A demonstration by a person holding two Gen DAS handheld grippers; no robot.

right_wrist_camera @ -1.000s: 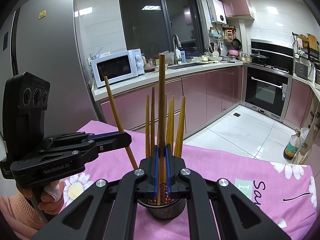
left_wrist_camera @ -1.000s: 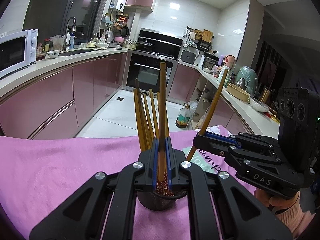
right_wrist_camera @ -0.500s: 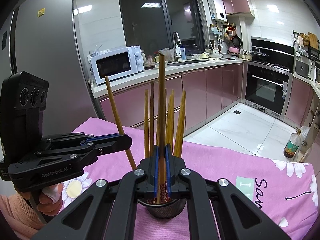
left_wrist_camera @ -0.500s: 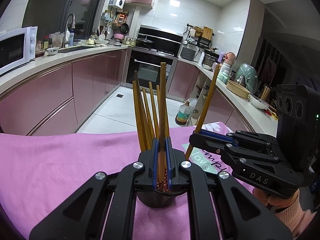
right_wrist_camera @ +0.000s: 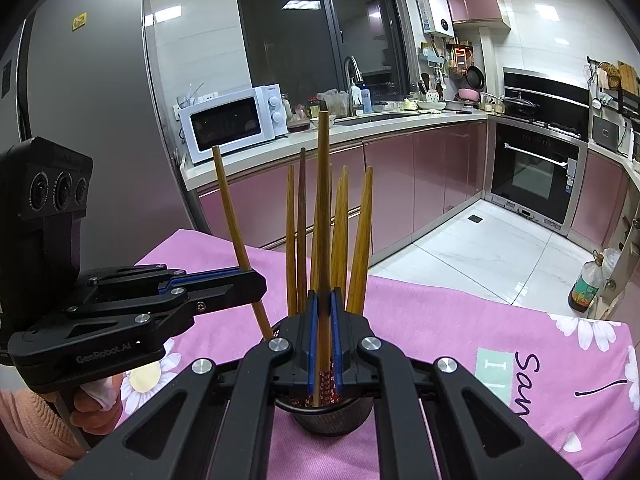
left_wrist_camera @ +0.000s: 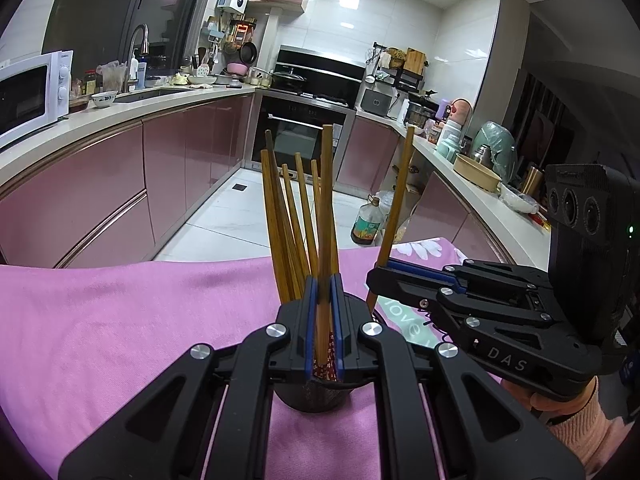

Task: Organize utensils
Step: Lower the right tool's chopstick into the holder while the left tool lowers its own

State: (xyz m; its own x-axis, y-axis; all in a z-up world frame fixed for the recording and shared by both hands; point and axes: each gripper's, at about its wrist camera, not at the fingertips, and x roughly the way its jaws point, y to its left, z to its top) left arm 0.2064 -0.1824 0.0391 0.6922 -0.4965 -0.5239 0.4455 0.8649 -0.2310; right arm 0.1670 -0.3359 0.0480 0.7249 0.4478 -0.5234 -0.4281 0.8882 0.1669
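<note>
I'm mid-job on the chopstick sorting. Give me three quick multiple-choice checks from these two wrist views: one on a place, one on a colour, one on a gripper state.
1. Where does the mesh holder stand?
A. on the kitchen floor
B. on the pink cloth
C. on the counter by the microwave

2. What colour are the gripper pads?
A. blue
B. red
C. white

3. What is the left gripper doing?
A. hanging open
B. shut on nothing
C. shut on a chopstick

Answers:
1 B, the cloth lies under and around the holder.
2 A, blue strips line both fingers.
3 C, the pads press one upright stick. The right gripper likewise grips its chopstick.
</note>
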